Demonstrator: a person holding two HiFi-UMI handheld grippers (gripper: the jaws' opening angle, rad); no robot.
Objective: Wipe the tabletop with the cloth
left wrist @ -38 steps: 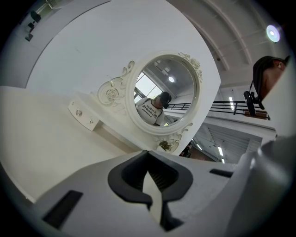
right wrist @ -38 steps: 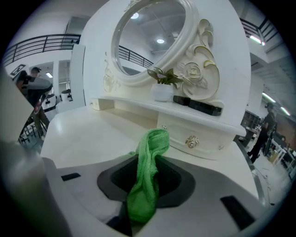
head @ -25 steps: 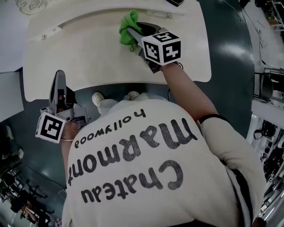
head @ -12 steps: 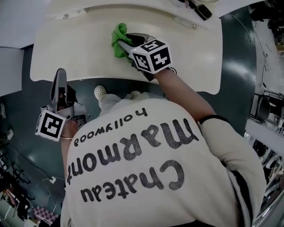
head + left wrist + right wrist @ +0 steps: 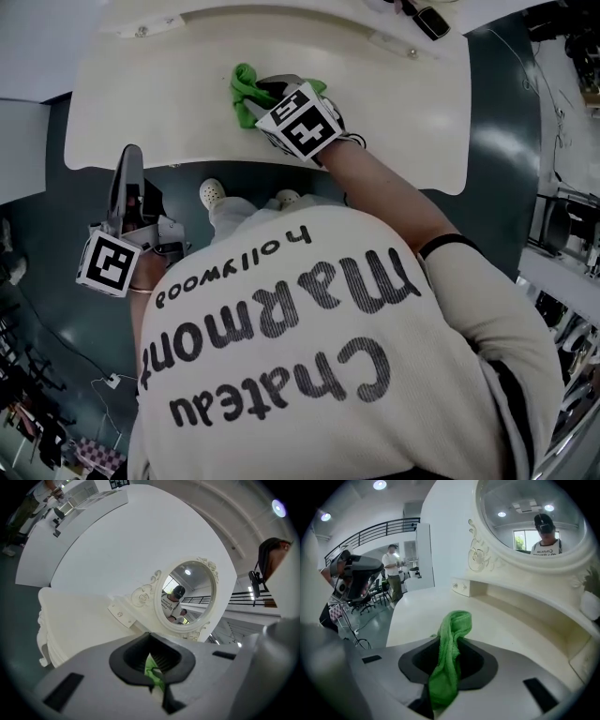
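Cloth (image 5: 451,639): one green strip, clamped lengthwise in the jaws of your right gripper (image 5: 270,91), free end pointing ahead over the tabletop (image 5: 141,103). Your left gripper (image 5: 128,161) has its jaws together, empty.

Dark floor (image 5: 497,112), ornate oval mirror (image 5: 187,597)

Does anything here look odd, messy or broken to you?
Nothing stands out. The bunched green terry cloth is clamped in the right gripper over the cream dressing tabletop, which shows no spill or damage that I can see.
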